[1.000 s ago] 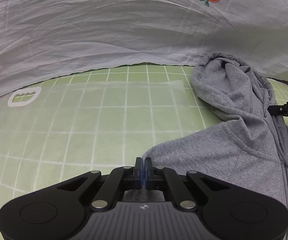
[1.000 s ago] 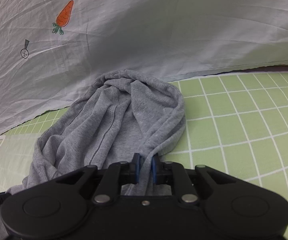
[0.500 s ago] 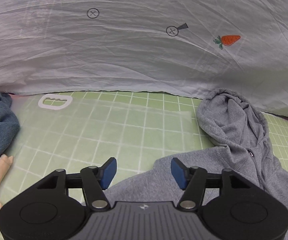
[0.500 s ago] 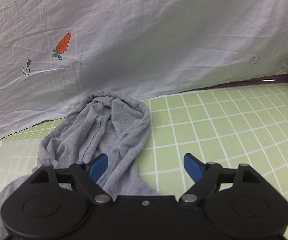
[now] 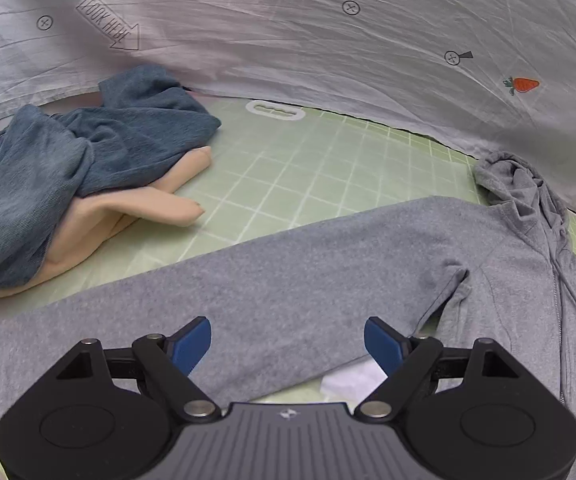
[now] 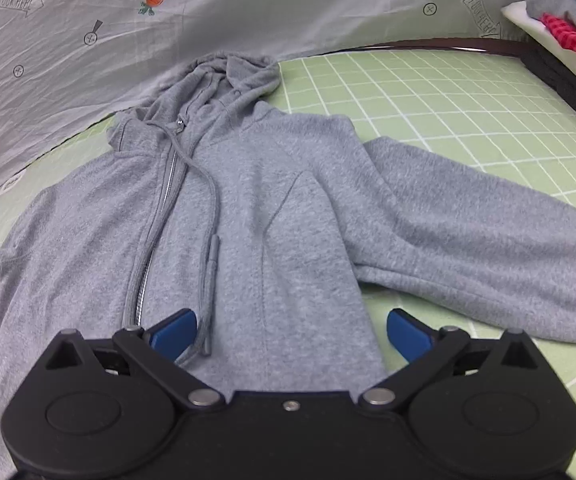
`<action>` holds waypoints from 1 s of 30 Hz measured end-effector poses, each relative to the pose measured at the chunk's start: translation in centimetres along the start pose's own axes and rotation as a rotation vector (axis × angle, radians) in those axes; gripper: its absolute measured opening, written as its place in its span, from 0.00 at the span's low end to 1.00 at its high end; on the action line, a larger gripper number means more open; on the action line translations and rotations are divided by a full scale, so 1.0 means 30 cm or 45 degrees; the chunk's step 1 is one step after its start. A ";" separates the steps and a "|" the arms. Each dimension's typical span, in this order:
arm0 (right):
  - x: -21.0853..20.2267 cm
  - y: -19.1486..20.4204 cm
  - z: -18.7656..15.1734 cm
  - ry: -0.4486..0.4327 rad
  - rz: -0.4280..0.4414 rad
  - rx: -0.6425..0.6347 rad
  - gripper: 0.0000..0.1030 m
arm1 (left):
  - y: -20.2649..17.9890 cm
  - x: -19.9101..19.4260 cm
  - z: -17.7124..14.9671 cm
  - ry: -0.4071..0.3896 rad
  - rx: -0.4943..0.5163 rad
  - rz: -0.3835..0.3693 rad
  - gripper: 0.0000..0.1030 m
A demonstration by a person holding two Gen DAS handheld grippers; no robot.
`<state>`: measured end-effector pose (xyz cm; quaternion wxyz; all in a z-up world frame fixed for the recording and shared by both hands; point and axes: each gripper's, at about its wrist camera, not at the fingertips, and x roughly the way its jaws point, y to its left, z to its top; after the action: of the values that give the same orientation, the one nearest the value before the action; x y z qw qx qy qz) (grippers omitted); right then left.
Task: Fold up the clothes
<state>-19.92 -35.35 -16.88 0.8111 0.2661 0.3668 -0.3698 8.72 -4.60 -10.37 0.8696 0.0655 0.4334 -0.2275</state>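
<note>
Hoodie: We see a grey zip-up hoodie of soft fleece [image 6: 271, 216] lying flat, front side up, on the worktop. Its hood is bunched up at the far end, against the sheet.
Sleeves: One sleeve [image 6: 484, 236] lies stretched out to the right in the right wrist view. The other sleeve [image 5: 247, 284] lies stretched out to the left in the left wrist view.
Zip and cord: The zip [image 6: 155, 216] is closed down the middle, and a grey cord [image 6: 211, 240] lies on the chest.
Left claw: Our left claw [image 5: 287, 340] hangs over the left sleeve. Its blue pads are far apart and opening more. The sleeve is under them, but they grip nothing.
Right claw: Our right claw [image 6: 290, 332] hangs over the lower body of the hoodie. Its blue pads are wide apart, opening more, and grip nothing.
Worktop: It has a green mat with white squares [image 6: 448, 100].
Other clothes: A crumpled blue garment [image 5: 71, 164] lies on a peach one [image 5: 135, 208] at the far left. A stack of folded clothes [image 6: 564, 28] sits at the far right.
Back: A pale wrinkled sheet with little carrots [image 5: 328, 52] hangs behind.
</note>
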 end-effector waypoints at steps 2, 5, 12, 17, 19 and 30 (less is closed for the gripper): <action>-0.017 -0.003 -0.002 -0.015 0.013 0.022 1.00 | 0.040 -0.030 -0.023 -0.004 -0.032 0.021 0.82; -0.043 -0.035 0.023 -0.089 -0.012 0.070 1.00 | 0.068 -0.070 -0.048 -0.020 -0.055 0.038 0.82; -0.054 -0.224 0.104 -0.170 -0.196 0.129 1.00 | -0.008 -0.100 -0.072 -0.028 -0.013 0.020 0.82; -0.021 -0.407 0.109 -0.155 -0.320 0.160 1.00 | -0.143 -0.117 -0.090 -0.023 0.082 0.007 0.82; -0.004 -0.480 0.122 -0.156 -0.380 0.150 1.00 | -0.204 -0.126 -0.103 -0.010 0.111 -0.001 0.82; 0.019 -0.725 0.127 -0.135 -0.682 0.108 0.99 | -0.508 -0.182 -0.218 0.033 0.187 -0.025 0.82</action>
<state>-35.43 -50.98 -18.56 0.6906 0.1735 0.3654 -0.5995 -5.75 -14.24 -8.86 0.8545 0.1277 0.4272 -0.2664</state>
